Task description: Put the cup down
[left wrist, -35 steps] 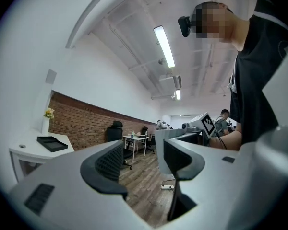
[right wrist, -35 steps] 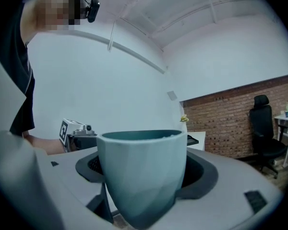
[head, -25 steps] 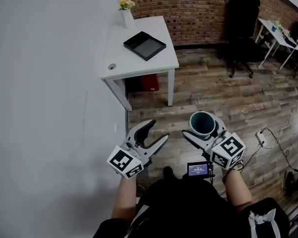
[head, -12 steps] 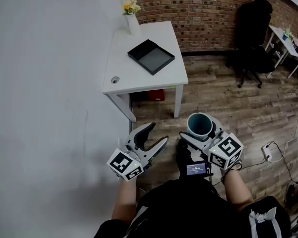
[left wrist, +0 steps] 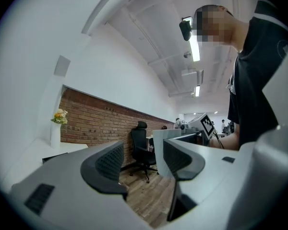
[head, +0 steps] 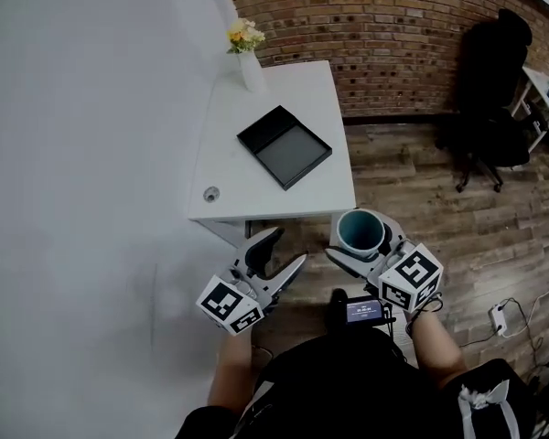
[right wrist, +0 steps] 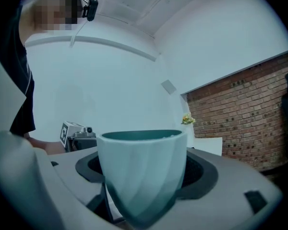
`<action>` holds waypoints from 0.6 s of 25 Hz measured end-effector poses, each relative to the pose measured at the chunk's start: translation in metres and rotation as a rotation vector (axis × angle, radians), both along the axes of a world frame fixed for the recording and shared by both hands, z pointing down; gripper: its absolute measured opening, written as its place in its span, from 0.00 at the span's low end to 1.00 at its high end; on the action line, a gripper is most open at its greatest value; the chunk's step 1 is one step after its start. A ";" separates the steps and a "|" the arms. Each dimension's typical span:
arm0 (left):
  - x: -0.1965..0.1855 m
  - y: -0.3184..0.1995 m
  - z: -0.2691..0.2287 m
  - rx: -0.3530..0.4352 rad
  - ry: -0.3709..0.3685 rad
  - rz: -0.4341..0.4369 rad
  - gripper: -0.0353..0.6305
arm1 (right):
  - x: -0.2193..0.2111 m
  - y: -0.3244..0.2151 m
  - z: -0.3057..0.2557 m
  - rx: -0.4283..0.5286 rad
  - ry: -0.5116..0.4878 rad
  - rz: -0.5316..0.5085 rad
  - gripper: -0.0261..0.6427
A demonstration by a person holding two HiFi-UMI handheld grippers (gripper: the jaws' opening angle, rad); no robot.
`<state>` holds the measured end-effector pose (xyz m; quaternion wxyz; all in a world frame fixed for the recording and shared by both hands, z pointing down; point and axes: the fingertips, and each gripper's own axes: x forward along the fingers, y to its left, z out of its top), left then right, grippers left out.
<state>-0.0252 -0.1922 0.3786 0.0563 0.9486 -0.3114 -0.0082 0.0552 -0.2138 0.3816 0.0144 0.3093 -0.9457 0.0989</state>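
Observation:
A pale teal cup with a dark inside stands upright between the jaws of my right gripper, which is shut on it. It hangs in the air just off the near right corner of the white table. My left gripper is open and holds nothing; it hovers near the table's front edge, left of the cup.
On the table lie a black tray, a white vase with flowers at the far end and a small round cap. A black office chair stands at the right before the brick wall. A white wall runs along the left.
Both grippers and the cup have come closer to the table, whose front edge now lies just ahead of them. The grip on the cup is unchanged.

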 end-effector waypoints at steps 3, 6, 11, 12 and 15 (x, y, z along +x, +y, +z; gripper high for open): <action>0.008 -0.037 -0.004 0.009 -0.013 -0.021 0.45 | 0.007 -0.037 -0.001 0.005 -0.002 -0.023 0.63; 0.014 -0.063 -0.008 0.026 -0.025 -0.040 0.45 | 0.010 -0.068 -0.002 0.011 0.000 -0.043 0.63; 0.006 -0.089 -0.003 0.014 -0.020 -0.070 0.45 | 0.003 -0.093 -0.002 0.015 0.002 -0.075 0.63; 0.005 -0.093 -0.002 0.014 -0.019 -0.073 0.45 | 0.001 -0.096 -0.001 0.017 0.006 -0.080 0.63; 0.004 -0.101 0.000 0.015 -0.012 -0.077 0.45 | -0.003 -0.103 0.002 0.009 0.007 -0.090 0.63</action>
